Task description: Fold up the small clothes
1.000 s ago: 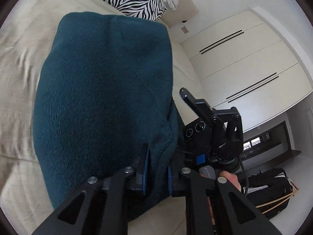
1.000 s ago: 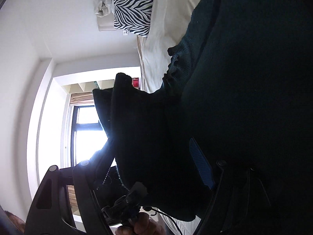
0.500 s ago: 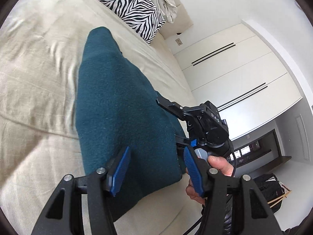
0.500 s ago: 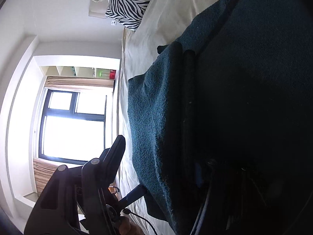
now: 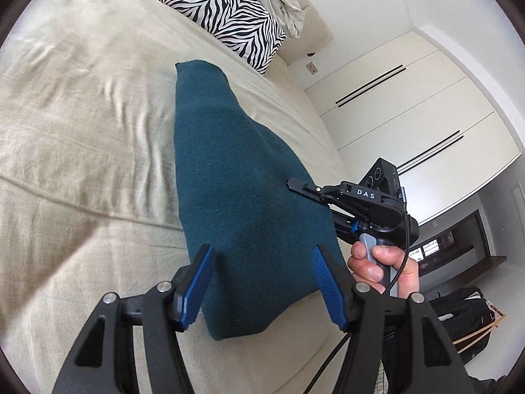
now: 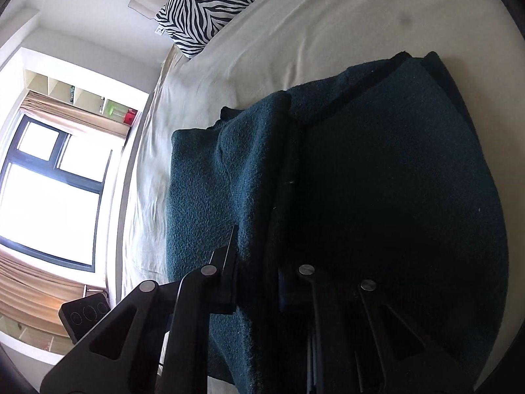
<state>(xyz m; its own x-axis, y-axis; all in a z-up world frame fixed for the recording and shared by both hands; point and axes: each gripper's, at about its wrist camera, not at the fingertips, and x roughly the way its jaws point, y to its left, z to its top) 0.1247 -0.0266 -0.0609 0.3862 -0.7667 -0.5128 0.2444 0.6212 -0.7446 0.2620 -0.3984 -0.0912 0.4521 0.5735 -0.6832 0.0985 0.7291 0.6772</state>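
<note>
Bed: a cream sheet (image 5: 82, 124) covers it, wrinkled, filling the left wrist view from 7 to 12 o'clock.
Pillow: a zebra-striped pillow (image 5: 226, 10) lies at the head of the bed, at 12 o'clock, with a crumpled pale cloth (image 5: 282, 3) just beside it.
Wardrobe: white flat doors (image 5: 410, 108) with thin dark slot handles, at 2 o'clock.
Wall: white, with a socket plate (image 5: 311, 68) near the bed head.
Window: a dark-framed window (image 6: 49, 193) at 9 o'clock in the right wrist view, blown out by daylight, tan curtain (image 6: 65, 118) above.
Shelving: open cream cubbies (image 6: 65, 90) over the window.
Floor: pale, with a black bag (image 5: 459, 315) at 4 o'clock.
</note>
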